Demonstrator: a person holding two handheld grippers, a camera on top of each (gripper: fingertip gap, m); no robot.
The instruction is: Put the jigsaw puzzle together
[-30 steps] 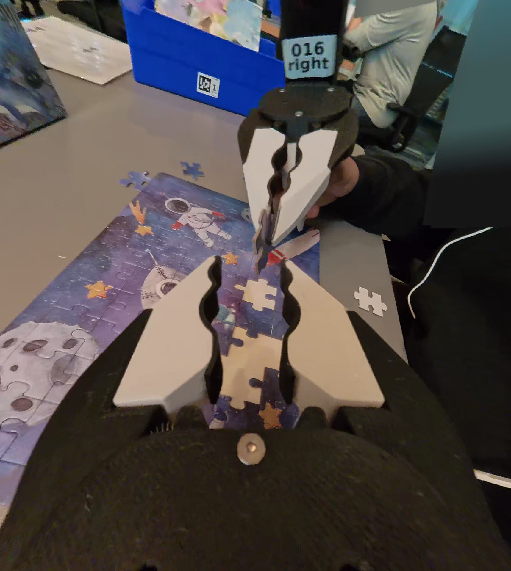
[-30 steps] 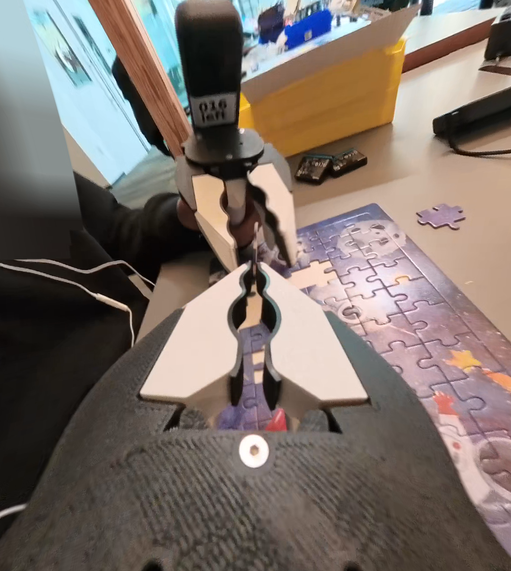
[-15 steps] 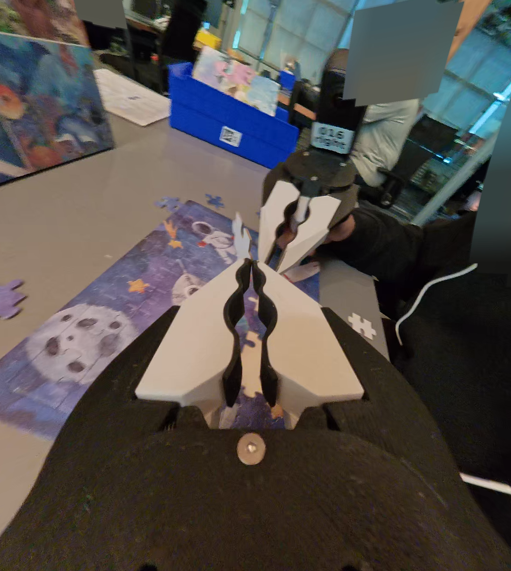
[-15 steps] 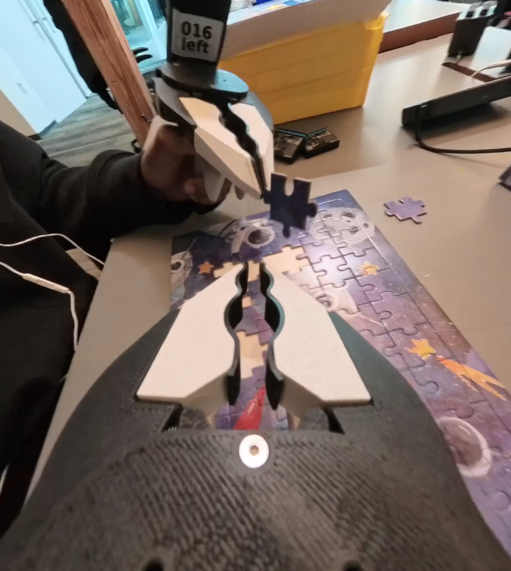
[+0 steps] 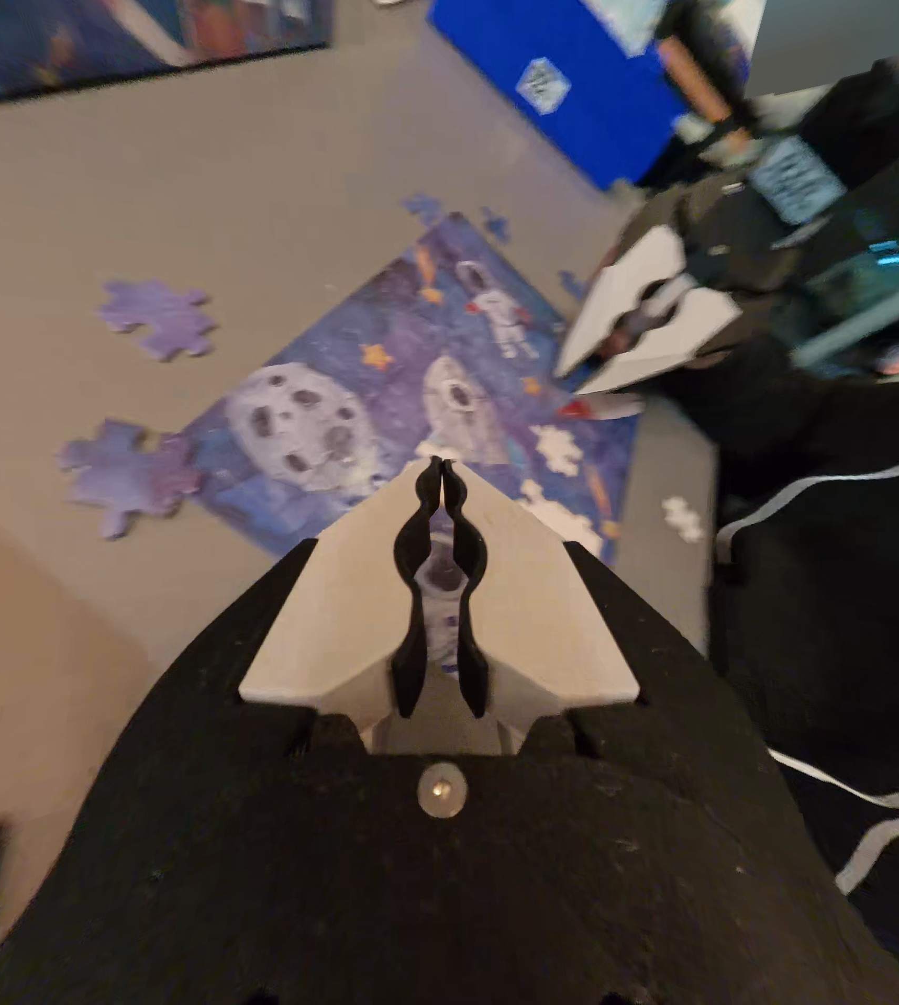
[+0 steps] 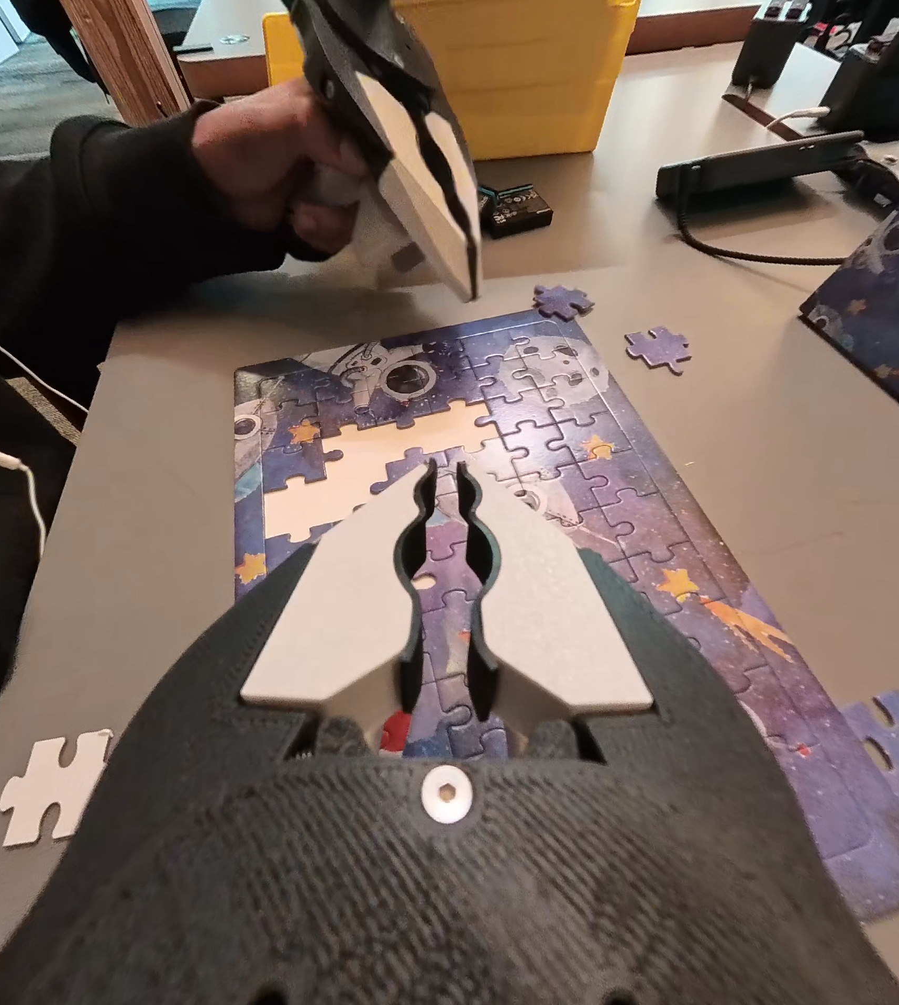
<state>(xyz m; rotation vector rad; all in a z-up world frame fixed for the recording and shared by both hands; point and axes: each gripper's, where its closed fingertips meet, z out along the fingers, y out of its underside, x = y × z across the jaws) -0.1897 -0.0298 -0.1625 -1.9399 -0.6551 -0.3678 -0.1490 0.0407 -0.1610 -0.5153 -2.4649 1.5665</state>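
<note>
The space-themed jigsaw puzzle [image 6: 572, 489] lies flat on the grey table, with cream gaps [image 6: 409, 435] left of its middle. It also shows in the left wrist view [image 5: 295, 413]. My left gripper [image 5: 442, 462] is shut with nothing visible between its tips. In the right wrist view it [image 6: 471, 288] hangs above the puzzle's far edge. A loose blue piece [image 6: 564, 299] lies at the far corner just right of it. My right gripper [image 6: 444, 466] hovers over the puzzle below the gaps, its jaws nearly closed and empty. It also shows in the left wrist view [image 5: 572, 383].
A second blue piece [image 6: 656, 348] lies right of the puzzle. A white face-down piece [image 6: 55, 783] lies near the left table edge, and joined blue pieces [image 6: 893, 745] at the puzzle's near right. A yellow bin [image 6: 518, 81], black devices with a cable [image 6: 751, 168] and a puzzle box [image 6: 898, 304] stand behind; a blue bin [image 5: 572, 98] too. About 9 centimeters separates my left fingertips from my right. The loose blue piece [image 6: 564, 299] is about 10 centimeters from my left fingertips and 15 centimeters from my right.
My left gripper took the blue piece from the right gripper, then swung toward the puzzle's far corner. The piece is no longer in it, and a blue piece now lies at that corner.
</note>
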